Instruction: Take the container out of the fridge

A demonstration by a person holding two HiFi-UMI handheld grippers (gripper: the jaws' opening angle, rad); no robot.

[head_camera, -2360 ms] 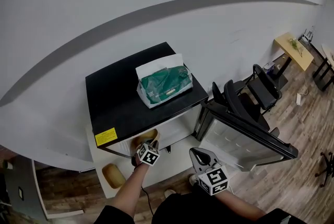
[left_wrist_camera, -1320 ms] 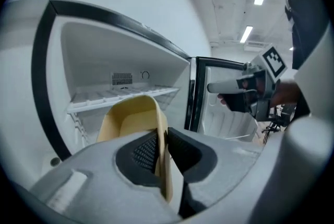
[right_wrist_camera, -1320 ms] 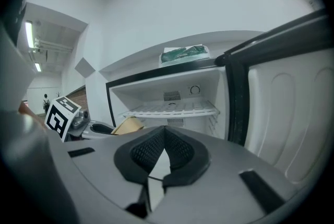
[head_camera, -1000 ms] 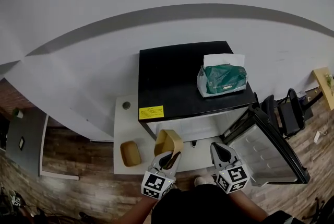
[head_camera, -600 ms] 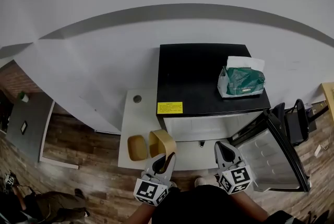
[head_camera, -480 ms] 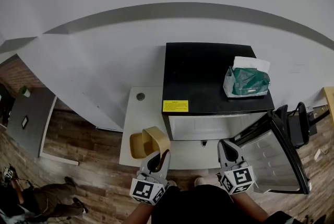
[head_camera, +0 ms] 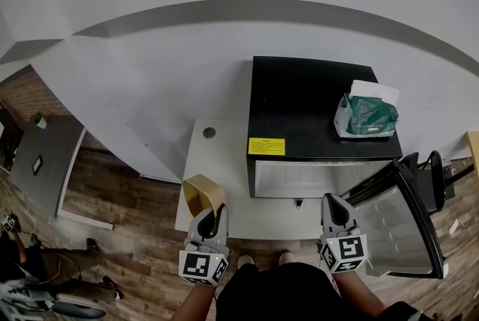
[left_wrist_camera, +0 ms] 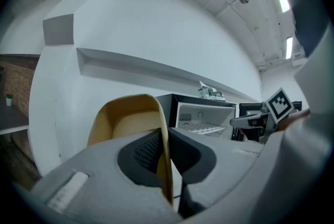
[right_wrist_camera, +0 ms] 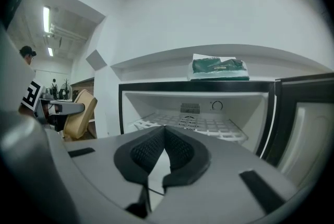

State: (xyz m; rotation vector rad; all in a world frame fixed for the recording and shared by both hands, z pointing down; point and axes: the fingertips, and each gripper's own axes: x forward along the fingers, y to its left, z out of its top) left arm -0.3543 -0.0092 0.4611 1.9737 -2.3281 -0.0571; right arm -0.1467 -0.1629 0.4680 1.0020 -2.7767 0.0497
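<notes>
Right of the left gripper (head_camera: pixel 212 215) stands the open fridge (head_camera: pixel 322 110), with the white platform (head_camera: pixel 224 155) beneath its tips. Its jaws, just now closing tighter, pinch the tan container (head_camera: pixel 200 191) by its thin wall, outside the fridge. I'd lower it level before releasing, with the right gripper (head_camera: pixel 338 207), closed on nothing, kept clear.

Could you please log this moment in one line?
left claw: just closed further, gripping container wall | container: outside fridge | right claw: shut, empty | door: open
</notes>
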